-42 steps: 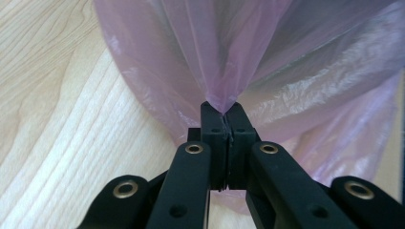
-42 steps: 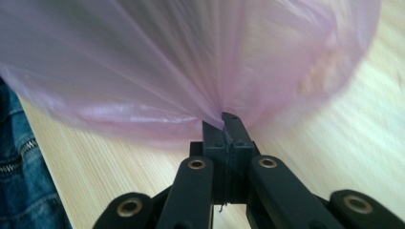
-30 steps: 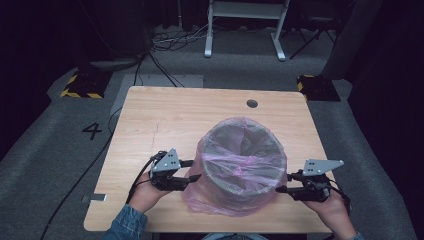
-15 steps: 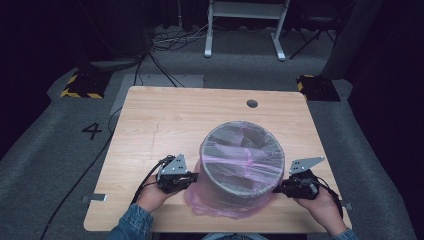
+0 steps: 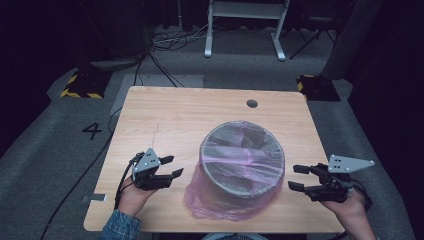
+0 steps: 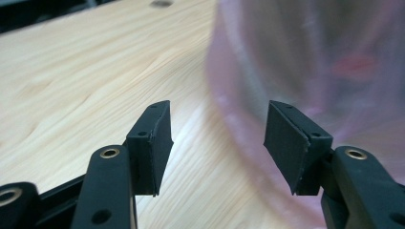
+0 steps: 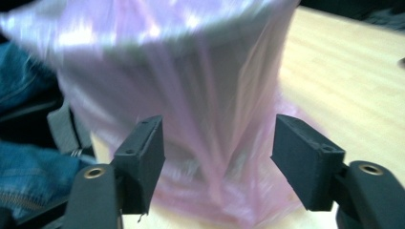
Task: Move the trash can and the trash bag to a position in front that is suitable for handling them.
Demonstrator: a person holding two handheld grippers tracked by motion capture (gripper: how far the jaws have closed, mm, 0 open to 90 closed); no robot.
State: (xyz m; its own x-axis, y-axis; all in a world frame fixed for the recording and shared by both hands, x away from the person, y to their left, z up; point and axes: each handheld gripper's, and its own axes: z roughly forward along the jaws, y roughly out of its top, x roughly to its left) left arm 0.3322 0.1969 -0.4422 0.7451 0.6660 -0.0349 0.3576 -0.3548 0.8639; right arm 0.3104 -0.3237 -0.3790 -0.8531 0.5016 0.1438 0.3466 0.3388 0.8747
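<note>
From the high view, the light wooden table (image 5: 200, 125) stands on grey carpet in a dark room, with a round cable hole (image 5: 252, 103) near its far edge. Behind it rise the white legs of a metal frame (image 5: 245, 25), black cables (image 5: 160, 45) trail over the floor, and two black blocks with yellow-black striped edges (image 5: 82, 85) sit at either far corner. A painted number four (image 5: 92, 131) marks the carpet on the left. On the near half of the table stands the grey round bin lined with a thin pink plastic bag (image 5: 242, 165), the bag folded over the rim and pooling around the base. The left gripper (image 5: 170, 167) hovers just left of the bin, apart from it, jaws spread with nothing between them, having just been opening. The right gripper (image 5: 296, 177) sits just right of the bin, also clear of the plastic, its jaws likewise just opened and empty.

In the left gripper view, bare wood grain runs ahead; the two black pads (image 6: 155, 138) stand wide apart, and the blurred pink bag wall fills the right side, beyond the jaws.

In the right gripper view, the pads (image 7: 143, 157) gape in front of the wrinkled pink plastic, not touching it. Blue denim (image 7: 28, 176) shows at the left, table wood at the right.
</note>
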